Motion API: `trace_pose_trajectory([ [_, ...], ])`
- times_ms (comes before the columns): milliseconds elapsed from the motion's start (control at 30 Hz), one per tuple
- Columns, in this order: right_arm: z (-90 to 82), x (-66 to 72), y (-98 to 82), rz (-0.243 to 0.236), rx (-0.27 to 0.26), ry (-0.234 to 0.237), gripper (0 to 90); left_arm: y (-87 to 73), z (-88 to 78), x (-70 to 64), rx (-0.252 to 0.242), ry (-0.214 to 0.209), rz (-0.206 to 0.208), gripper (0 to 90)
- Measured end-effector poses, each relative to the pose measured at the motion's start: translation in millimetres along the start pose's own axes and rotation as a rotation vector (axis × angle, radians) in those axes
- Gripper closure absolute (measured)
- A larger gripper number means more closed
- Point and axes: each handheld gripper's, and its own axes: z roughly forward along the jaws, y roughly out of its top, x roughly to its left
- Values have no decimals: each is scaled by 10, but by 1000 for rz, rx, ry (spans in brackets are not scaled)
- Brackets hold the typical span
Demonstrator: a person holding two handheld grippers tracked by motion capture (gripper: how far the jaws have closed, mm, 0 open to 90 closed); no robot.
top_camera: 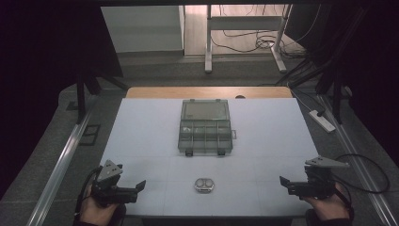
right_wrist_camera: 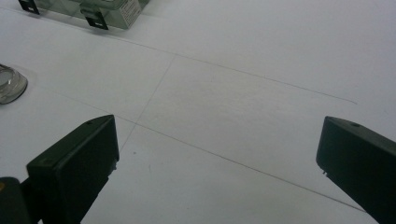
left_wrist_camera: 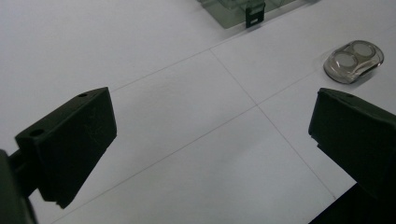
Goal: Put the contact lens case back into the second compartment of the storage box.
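A clear grey compartment box (top_camera: 205, 126) with black latches lies shut at the middle of the white table (top_camera: 141, 136). In front of it sits a small clear oval case (top_camera: 204, 184) with two round wells. My left gripper (top_camera: 139, 186) rests at the front left, jaws wide apart and empty, with the oval case (left_wrist_camera: 354, 61) off to its upper right and a corner of the box (left_wrist_camera: 243, 11) beyond. My right gripper (top_camera: 284, 182) is held at the front right, open and empty; the oval case (right_wrist_camera: 10, 84) lies at its far left edge, the box (right_wrist_camera: 88, 9) above.
A wooden strip (top_camera: 207, 92) edges the table's far side. Beyond it stand metal desk legs (top_camera: 208, 42) and tangled cables (top_camera: 254, 42) on the floor. A white power strip (top_camera: 322, 120) lies right of the table. A metal rail (top_camera: 61, 160) runs along the left.
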Motion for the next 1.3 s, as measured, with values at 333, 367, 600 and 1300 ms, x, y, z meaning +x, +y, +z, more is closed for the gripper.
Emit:
trace_pose_trajectory([
  [333, 18, 7, 12, -8, 8, 18, 0, -14, -13, 27, -13, -23, -21, 16],
  [367, 17, 7, 12, -8, 8, 19, 0, -12, -9, 20, -10, -20, -15, 17],
  [600, 22, 10, 17, -20, 9, 40, 3, -9, -2, 9, 0, -22, -6, 20],
  [1300, 53, 48, 164, -82, -29, 171, 0, -17, -20, 14, -11, -13, -21, 19],
])
